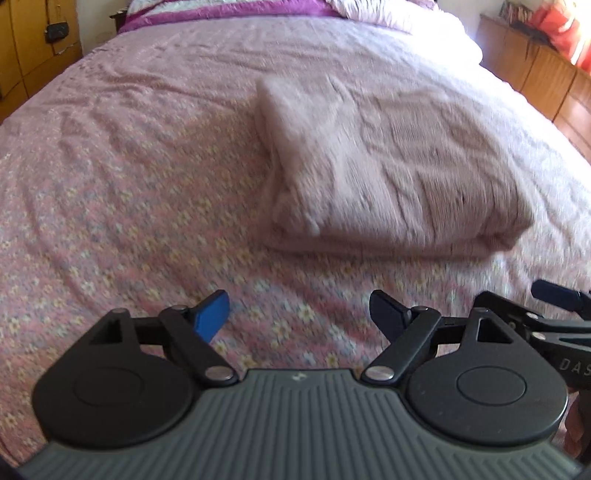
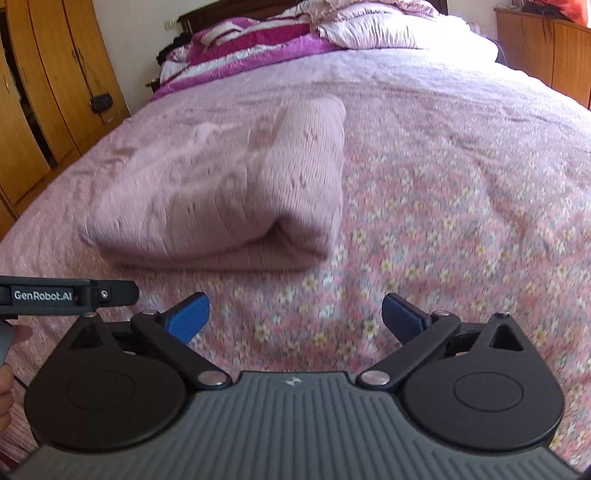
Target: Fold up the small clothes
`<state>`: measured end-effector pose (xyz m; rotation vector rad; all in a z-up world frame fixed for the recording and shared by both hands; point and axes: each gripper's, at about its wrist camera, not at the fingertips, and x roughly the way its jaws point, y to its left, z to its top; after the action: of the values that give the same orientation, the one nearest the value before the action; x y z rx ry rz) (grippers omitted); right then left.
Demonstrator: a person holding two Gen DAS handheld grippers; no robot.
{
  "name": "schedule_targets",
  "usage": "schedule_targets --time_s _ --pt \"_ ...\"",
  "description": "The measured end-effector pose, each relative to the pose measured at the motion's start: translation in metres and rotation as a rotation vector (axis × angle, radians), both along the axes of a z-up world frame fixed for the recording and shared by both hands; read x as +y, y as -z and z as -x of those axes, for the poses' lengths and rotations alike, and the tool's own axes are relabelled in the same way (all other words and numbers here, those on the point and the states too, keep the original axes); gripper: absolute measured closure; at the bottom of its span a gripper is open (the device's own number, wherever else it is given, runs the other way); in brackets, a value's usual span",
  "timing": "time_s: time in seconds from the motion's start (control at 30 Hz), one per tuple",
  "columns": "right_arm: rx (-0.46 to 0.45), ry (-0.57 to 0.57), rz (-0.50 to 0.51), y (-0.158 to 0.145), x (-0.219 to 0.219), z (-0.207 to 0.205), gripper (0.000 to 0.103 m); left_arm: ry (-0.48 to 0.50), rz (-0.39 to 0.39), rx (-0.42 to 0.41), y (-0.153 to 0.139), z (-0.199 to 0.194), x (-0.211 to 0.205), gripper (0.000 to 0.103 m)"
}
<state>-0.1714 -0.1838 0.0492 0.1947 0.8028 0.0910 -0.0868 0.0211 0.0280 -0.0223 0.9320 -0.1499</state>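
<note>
A pink knitted garment (image 1: 388, 173) lies folded into a thick rectangle on the pink flowered bedspread (image 1: 129, 192). It also shows in the right wrist view (image 2: 236, 188), ahead and to the left. My left gripper (image 1: 299, 314) is open and empty, held over the bedspread in front of the garment and apart from it. My right gripper (image 2: 295, 317) is open and empty too, short of the garment's near edge. Part of the right gripper (image 1: 554, 295) shows at the right edge of the left wrist view. Part of the left gripper (image 2: 70, 293) shows at the left of the right wrist view.
A bunched purple and white quilt (image 2: 258, 40) and a pale blanket (image 2: 399, 26) lie at the head of the bed. Wooden wardrobes (image 2: 40, 92) stand on the left. A wooden cabinet (image 2: 546, 48) stands on the right.
</note>
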Motion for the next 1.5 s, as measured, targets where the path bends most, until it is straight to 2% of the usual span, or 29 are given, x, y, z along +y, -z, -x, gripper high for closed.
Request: schedule_targets --time_s 0.17,0.3,1.5 --pt "0.018 -0.004 0.024 0.01 0.004 -0.002 0.0 0.005 -0.059 -0.01 0.008 0.004 -0.01 0.018" --pt "0.01 0.005 0.027 0.014 0.006 -0.002 0.0 -0.004 -0.074 -0.014 0.01 0.004 -0.013 0.018" --pt "0.008 0.006 0.027 0.016 0.006 -0.004 0.0 -0.018 -0.072 -0.023 0.012 0.004 -0.014 0.018"
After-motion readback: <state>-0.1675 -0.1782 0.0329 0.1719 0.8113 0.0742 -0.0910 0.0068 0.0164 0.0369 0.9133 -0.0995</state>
